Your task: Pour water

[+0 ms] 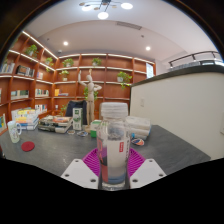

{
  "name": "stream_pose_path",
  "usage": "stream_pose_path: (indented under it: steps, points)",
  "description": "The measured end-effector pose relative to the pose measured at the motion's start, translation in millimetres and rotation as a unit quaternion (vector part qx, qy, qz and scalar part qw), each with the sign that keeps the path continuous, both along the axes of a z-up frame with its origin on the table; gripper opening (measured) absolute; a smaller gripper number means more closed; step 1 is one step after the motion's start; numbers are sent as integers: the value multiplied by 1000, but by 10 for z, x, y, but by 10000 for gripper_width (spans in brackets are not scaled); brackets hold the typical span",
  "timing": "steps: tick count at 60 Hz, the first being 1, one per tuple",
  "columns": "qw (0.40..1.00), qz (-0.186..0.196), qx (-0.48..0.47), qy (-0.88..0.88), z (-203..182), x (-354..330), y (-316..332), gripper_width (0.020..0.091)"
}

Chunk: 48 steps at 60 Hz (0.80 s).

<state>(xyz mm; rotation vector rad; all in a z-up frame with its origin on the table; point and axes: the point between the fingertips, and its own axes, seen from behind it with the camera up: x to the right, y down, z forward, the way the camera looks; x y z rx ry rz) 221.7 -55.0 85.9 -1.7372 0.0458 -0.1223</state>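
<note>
Your gripper [113,170] has a clear plastic bottle [113,152] standing upright between its two fingers, at six o'clock from the middle of your view. The bottle carries a pale label with a pink band around its lower body, and its neck rises toward a white box [114,109] that sits just beyond it on the table. The magenta pads [95,162] show on either side of the bottle's base and lie right against its walls, so the claw looks clamped on the bottle, with both fingers pressing it. The bottle's foot sits low over the grey table [50,150], though you cannot tell whether it touches the surface or hangs just clear of it. At three o'clock from the bottle lies a clear plastic container [137,127], near the white box. At nine o'clock, well apart from the bottle, a small red round thing [28,146] rests on the table, and further out toward ten o'clock stands a cluster of cartons and small containers [45,122]. Beyond the table, from ten to one o'clock, wooden shelves [60,78] with green plants run along the wall, and ceiling lights [103,14] shine at twelve o'clock.
</note>
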Motion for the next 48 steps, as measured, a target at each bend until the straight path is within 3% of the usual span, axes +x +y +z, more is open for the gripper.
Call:
stream_pose_path:
  steps: [11,25,39,48]
  points:
    - [996,36,-7,-75,142,-413,79,338]
    - [959,107,3,-263,417,-1671,382,337]
    - [839,174,53,-513,629,-3061,653,336]
    - [733,170,80,-654,736,-3661,806,334]
